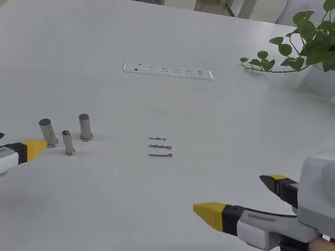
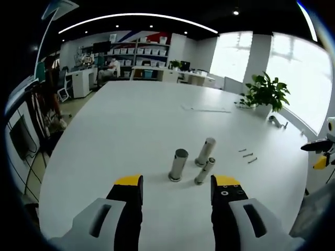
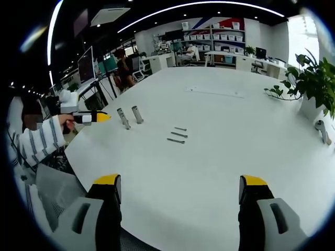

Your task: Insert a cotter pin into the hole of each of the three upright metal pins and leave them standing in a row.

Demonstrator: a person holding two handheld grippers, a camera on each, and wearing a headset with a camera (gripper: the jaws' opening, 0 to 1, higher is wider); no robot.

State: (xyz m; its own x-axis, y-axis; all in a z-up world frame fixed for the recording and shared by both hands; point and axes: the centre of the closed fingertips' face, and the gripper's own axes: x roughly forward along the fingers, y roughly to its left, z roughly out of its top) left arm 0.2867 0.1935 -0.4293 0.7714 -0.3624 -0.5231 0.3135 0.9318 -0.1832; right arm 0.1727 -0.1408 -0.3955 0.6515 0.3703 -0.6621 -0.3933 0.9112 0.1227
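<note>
We are at the start. Our left gripper (image 2: 177, 184) and right gripper (image 3: 180, 180) both have jaws apart, holding nothing. Three pins (image 1: 68, 142) stand on the counter (image 1: 157, 104) (none fitted yet), with the cotter pins (image 1: 159, 147) lying near them. Next we must pinch one.

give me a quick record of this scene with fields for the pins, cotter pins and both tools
metal pins: three, upright, loosely grouped at the left of the table
cotter pins: three, lying flat and parallel mid-table, none inserted
left tool: open, empty, pointed at the metal pins
right tool: open, empty, short of the cotter pins
background: power strip, potted plant
</note>
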